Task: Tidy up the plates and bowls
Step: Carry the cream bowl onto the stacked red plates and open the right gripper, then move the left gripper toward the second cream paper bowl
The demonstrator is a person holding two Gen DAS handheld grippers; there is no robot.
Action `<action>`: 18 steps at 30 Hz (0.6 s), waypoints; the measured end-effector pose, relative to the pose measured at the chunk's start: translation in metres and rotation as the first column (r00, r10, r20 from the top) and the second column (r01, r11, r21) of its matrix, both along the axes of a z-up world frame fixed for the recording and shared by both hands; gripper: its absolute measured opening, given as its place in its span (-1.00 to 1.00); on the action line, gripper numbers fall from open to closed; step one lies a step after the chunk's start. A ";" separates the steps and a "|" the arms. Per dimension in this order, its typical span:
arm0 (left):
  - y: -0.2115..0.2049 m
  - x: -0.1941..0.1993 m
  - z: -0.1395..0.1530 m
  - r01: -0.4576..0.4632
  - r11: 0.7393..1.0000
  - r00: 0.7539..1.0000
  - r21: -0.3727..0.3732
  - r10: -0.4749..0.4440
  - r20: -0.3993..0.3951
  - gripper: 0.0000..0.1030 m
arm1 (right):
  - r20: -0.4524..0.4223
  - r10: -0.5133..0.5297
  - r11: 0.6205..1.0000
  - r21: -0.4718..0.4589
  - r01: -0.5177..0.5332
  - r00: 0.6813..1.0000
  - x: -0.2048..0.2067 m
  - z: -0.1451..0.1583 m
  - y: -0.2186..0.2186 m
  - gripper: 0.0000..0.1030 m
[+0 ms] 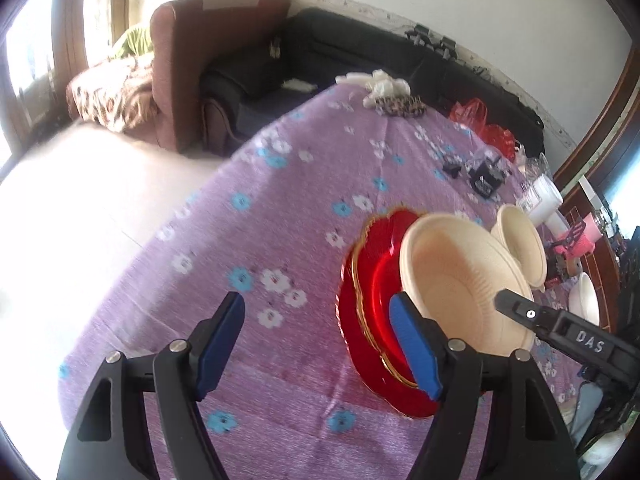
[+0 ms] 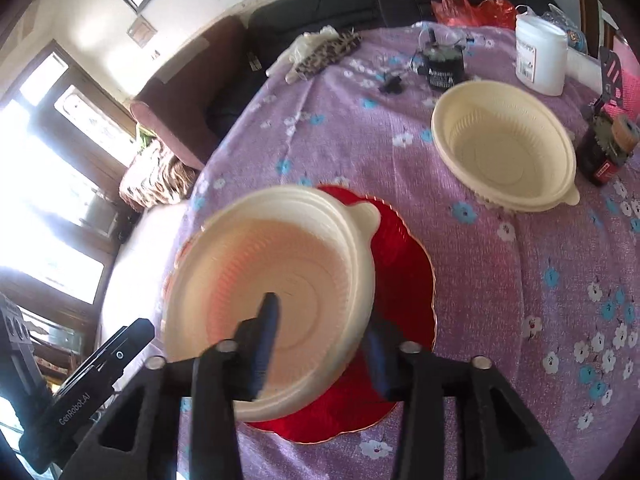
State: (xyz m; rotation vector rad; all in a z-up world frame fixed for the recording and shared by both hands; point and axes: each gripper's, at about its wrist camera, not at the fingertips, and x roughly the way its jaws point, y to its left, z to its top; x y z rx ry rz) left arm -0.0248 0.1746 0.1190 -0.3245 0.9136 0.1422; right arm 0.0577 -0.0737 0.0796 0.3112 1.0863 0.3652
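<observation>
Right gripper (image 2: pixel 320 344) fingers spread, straddling cream bowl (image 2: pixel 272 300) rim, contact unclear through blur; bowl on red plate (image 2: pixel 404 280). Left gripper (image 1: pixel 320 344) fingers spread, empty.

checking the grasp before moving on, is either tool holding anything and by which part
Left tool: nothing, open over the cloth. Right tool straddles the near rim of the cream plastic bowl; a pressing hold cannot be told.
</observation>
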 end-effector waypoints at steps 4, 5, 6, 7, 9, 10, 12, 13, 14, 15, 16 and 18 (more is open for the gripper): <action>-0.009 -0.011 0.019 -0.003 0.995 0.997 0.098 -0.005 0.081 0.46 | 0.048 -0.020 1.000 0.024 0.019 0.999 -0.007 0.013 -0.017 -0.11; -0.014 -0.013 0.023 0.000 0.992 0.994 0.126 -0.013 0.105 0.47 | 0.065 -0.024 0.999 0.023 0.022 0.998 -0.011 0.016 -0.023 -0.11; -0.020 -0.016 0.028 0.002 0.989 0.991 0.149 -0.021 0.129 0.52 | 0.078 -0.028 0.999 0.024 0.026 0.997 -0.014 0.019 -0.029 -0.11; -0.029 -0.020 0.034 0.002 0.984 0.986 0.179 -0.031 0.161 0.59 | 0.088 -0.033 0.999 0.034 0.030 0.996 -0.016 0.021 -0.035 -0.11; -0.040 -0.026 0.043 0.000 0.976 0.975 0.217 -0.048 0.219 0.66 | 0.101 -0.046 0.998 0.043 0.042 0.994 -0.021 0.024 -0.047 -0.11; -0.048 -0.029 0.048 -0.012 0.969 0.967 0.246 -0.052 0.251 0.74 | 0.108 -0.057 0.998 0.039 0.053 0.992 -0.024 0.025 -0.053 -0.11; -0.063 -0.039 0.059 -0.068 0.945 0.942 0.320 -0.045 0.332 0.93 | 0.123 -0.071 0.997 0.032 0.067 0.990 -0.029 0.027 -0.064 -0.11; -0.070 -0.045 0.064 -0.101 0.929 0.928 0.356 -0.040 0.369 1.00 | 0.132 -0.079 0.997 0.025 0.076 0.988 -0.032 0.027 -0.070 -0.11; -0.077 -0.050 0.068 -0.128 0.915 0.914 0.383 -0.042 0.404 1.00 | 0.139 -0.086 0.996 0.021 0.084 0.987 -0.035 0.028 -0.074 -0.11; -0.084 -0.055 0.071 -0.147 0.903 0.901 0.403 -0.046 0.432 1.00 | 0.147 -0.091 0.996 0.017 0.090 0.985 -0.038 0.029 -0.079 -0.11; -0.089 -0.057 0.073 -0.154 0.899 0.895 0.410 -0.050 0.443 1.00 | 0.152 -0.095 0.995 0.018 0.093 0.984 -0.040 0.029 -0.082 -0.11; -0.096 -0.059 0.076 -0.131 0.906 0.896 0.403 -0.066 0.440 1.00 | 0.165 -0.101 0.995 0.012 0.100 0.981 -0.046 0.031 -0.089 -0.11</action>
